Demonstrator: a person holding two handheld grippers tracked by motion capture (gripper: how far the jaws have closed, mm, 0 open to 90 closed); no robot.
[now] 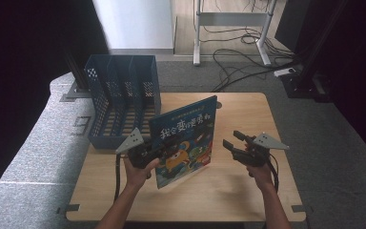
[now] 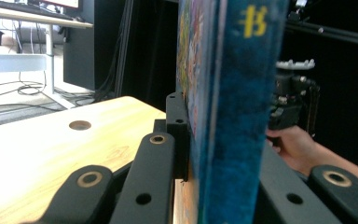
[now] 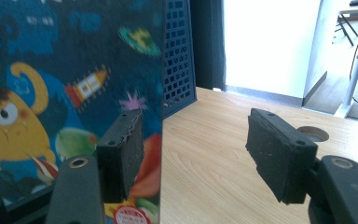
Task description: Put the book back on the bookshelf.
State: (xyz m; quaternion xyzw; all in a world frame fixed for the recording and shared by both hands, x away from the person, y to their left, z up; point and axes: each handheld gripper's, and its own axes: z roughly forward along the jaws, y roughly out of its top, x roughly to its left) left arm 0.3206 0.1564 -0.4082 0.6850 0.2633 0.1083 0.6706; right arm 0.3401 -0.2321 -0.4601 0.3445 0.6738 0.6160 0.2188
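Left tool (image 1: 171, 143): clamped on the near edge of the book, one jaw on each cover; in the left gripper view the book's edge fills the gap between the two black jaws.
Right tool (image 1: 232, 138): jaws apart with nothing between them; it hangs just right of the book, not touching it. In the right gripper view (image 3: 196, 154) one pad stands in front of the cover, the other over bare wood.
Book (image 1: 186, 140): a picture book with a dark blue cover, a yellow cartoon creature, a rocket and yellow lettering. It stands upright on its lower edge on the surface, tilted a little, front cover facing the person. In the left gripper view (image 2: 233, 107) it is seen edge-on, a yellow mark near the top.
Where the book is: near the middle of the surface, just in front and to the right of the file rack, between the two tools.
File rack (image 1: 119, 100): blue plastic with perforated walls and several upright slots, at the far left corner of the surface; its wall shows behind the book in the right gripper view (image 3: 179, 60).
Surface (image 1: 248, 191): light wood with round holes near its edges.
Left hand (image 1: 138, 174): wrapped round the left tool's grip.
Right hand (image 1: 261, 175): holding the right tool's grip; it shows beyond the book in the left gripper view (image 2: 298, 149).
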